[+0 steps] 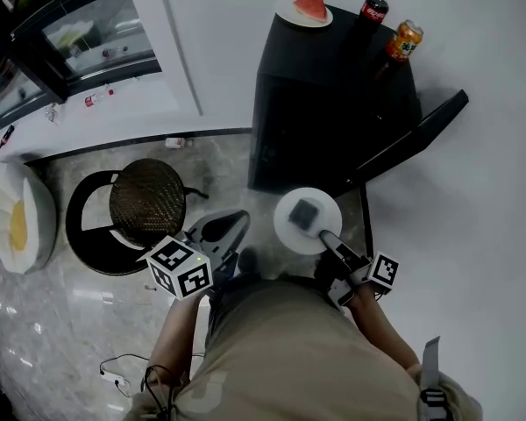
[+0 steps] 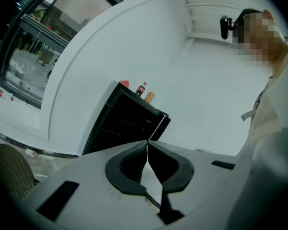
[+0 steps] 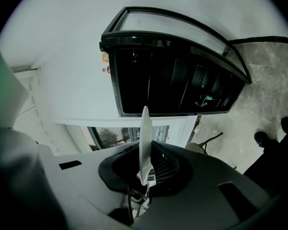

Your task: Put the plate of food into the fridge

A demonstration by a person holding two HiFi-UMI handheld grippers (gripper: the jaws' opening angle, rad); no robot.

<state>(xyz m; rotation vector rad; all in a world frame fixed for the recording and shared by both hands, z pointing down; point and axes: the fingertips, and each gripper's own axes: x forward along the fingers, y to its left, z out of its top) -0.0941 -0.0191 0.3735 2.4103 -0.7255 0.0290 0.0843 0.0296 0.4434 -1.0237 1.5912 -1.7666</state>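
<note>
right gripper (image 1: 327, 236) is clamped on the near rim of the white plate (image 1: 320, 231), which juts out level ahead of its jaws. a dark square piece of food (image 1: 305, 210) sits on the plate, toward the side away from the gripper. in the right gripper view the plate shows edge-on as a thin pale blade pinched between the two dark pads. straight ahead past that edge is the dark inside of the black fridge (image 1: 320, 103). the fridge stands just beyond the plate. its door (image 1: 416, 134) is swung open, ahead and to the right of this gripper.

left gripper (image 1: 232, 226) is held to the left of the right one, near the plate but not touching it. its jaws are pressed together tip to tip with nothing between them, as the left gripper view shows plainly. its marker cube (image 1: 180, 267) sits at its rear end. ahead and to its left is a round stool (image 1: 147, 202) with a dark woven seat. further left lies a white cushion (image 1: 13, 217) with a yellow patch, on the marbled floor (image 1: 61, 314).

far ahead of both grippers, on the fridge top, stand a second plate (image 1: 289, 13) carrying a red slice (image 1: 310, 7), a dark cola bottle (image 1: 374, 8) and an orange can (image 1: 404, 41).
</note>
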